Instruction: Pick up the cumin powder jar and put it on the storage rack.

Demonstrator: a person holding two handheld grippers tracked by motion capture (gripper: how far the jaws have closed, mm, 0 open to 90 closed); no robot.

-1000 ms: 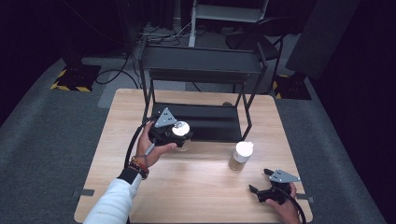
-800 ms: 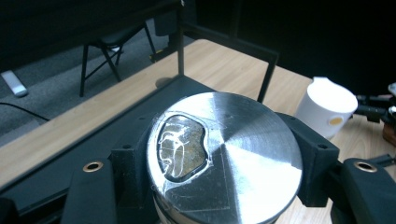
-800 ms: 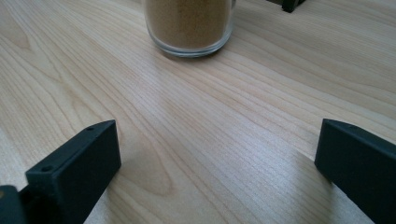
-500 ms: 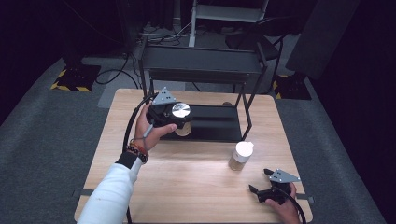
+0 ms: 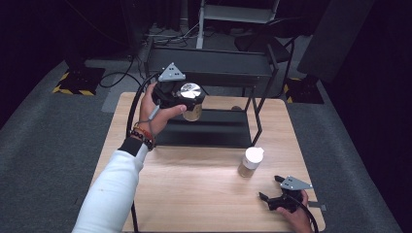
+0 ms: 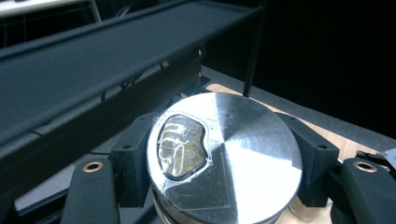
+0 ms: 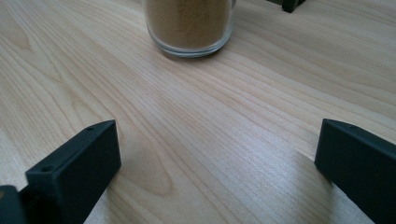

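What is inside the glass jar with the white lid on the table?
The glass jar with the white lid holds brown powder, seen through its wall in the right gripper view. The lid hides its fill level.

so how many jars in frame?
2. A silver-lidded jar is held up in the left gripper by the black shelf rack. A white-lidded jar stands on the table ahead of the right gripper. More could hide behind the rack.

Left hand [image 5: 158, 109] raised, white-sleeved forearm reaching forward from the bottom edge, beaded bands at the wrist. Left gripper [image 5: 187, 97] held up off the table, jaws clamped on a silver-lidded jar [image 6: 224, 154]. Right hand [image 5: 297, 218] low at the near right corner; right gripper [image 5: 270, 190] resting there, jaws spread wide, nothing between.
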